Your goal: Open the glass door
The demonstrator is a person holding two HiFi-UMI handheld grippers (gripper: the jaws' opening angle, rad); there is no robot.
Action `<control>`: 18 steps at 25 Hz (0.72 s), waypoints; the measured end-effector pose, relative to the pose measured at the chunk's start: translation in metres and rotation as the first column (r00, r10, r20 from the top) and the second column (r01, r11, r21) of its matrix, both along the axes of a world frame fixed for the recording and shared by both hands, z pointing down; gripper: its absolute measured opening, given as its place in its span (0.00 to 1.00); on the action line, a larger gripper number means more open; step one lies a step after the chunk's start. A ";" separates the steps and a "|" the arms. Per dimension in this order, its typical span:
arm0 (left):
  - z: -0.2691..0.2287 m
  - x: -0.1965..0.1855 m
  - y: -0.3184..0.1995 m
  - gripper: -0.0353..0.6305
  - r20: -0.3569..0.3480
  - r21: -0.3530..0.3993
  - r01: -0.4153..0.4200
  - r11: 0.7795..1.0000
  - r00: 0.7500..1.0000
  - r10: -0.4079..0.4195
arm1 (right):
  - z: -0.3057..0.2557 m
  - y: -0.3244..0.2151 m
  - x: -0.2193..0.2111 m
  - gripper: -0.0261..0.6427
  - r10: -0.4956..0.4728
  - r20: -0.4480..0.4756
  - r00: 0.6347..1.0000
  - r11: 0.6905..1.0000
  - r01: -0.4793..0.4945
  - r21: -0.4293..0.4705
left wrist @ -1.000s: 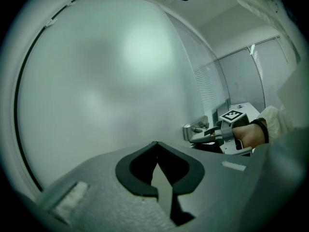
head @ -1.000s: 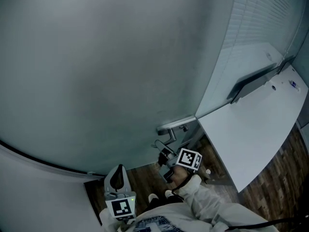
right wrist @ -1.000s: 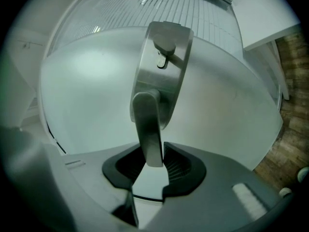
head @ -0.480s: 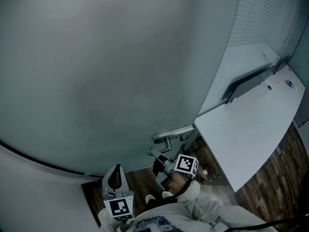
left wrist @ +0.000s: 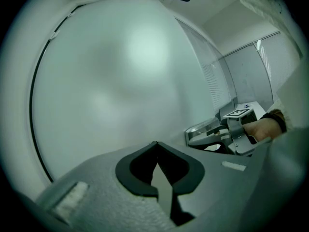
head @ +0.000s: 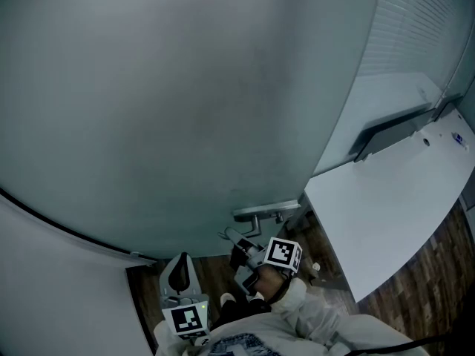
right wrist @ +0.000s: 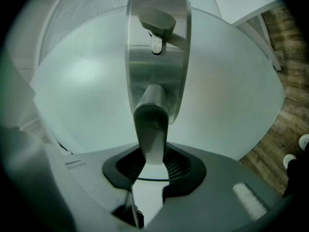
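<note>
Dim greenish light, strong fisheye warping, dark corners

frosted glass door (head: 148,87), brushed metal handle (right wrist: 153,124), wood floor (head: 438,273)

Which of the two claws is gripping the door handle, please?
The right claw: its jaws are closed on the lever of the metal door handle. The left claw is shut on nothing and merely faces the frosted glass door.

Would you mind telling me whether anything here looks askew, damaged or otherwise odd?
Nothing stands out: the frosted glass door looks intact, and the right gripper is closed on its silver lever handle.
</note>
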State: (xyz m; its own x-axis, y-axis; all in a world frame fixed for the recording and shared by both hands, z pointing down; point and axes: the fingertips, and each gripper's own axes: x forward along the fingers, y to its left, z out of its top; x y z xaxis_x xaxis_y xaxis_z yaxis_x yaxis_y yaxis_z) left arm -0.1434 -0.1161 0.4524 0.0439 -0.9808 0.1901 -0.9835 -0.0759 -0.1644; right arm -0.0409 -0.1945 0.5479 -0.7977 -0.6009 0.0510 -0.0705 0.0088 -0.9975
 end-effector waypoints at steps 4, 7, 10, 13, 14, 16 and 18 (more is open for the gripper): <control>0.011 0.001 0.021 0.06 0.008 -0.034 0.048 0.998 0.999 -0.047 | 0.005 0.001 0.000 0.34 -0.035 -0.006 0.999 0.999 0.035 -0.006; 0.008 0.002 0.038 0.06 -0.008 -0.038 0.071 0.997 0.997 -0.071 | -0.004 0.017 0.009 0.25 -0.062 -0.021 0.998 0.998 0.062 0.005; 0.004 -0.002 0.054 0.06 0.011 -0.048 0.081 0.996 0.997 -0.081 | -0.011 0.048 0.020 0.12 -0.107 -0.054 0.993 0.994 0.109 0.033; 0.003 -0.005 0.073 0.06 0.008 -0.032 0.077 0.997 0.997 -0.077 | -0.021 0.088 0.028 0.05 -0.129 -0.112 0.985 0.981 0.144 0.131; 0.003 -0.006 0.082 0.06 0.003 -0.022 0.073 0.997 0.997 -0.073 | -0.024 0.101 0.032 0.05 -0.122 -0.176 0.977 0.971 0.154 0.183; 0.004 -0.005 0.105 0.06 -0.013 0.001 0.065 0.998 0.998 -0.065 | -0.024 0.129 0.043 0.05 -0.069 -0.366 0.928 0.934 0.189 0.303; 0.006 -0.005 0.134 0.06 -0.014 0.012 0.057 0.998 0.998 -0.057 | -0.026 0.157 0.052 0.05 0.019 -0.532 0.847 0.880 0.239 0.411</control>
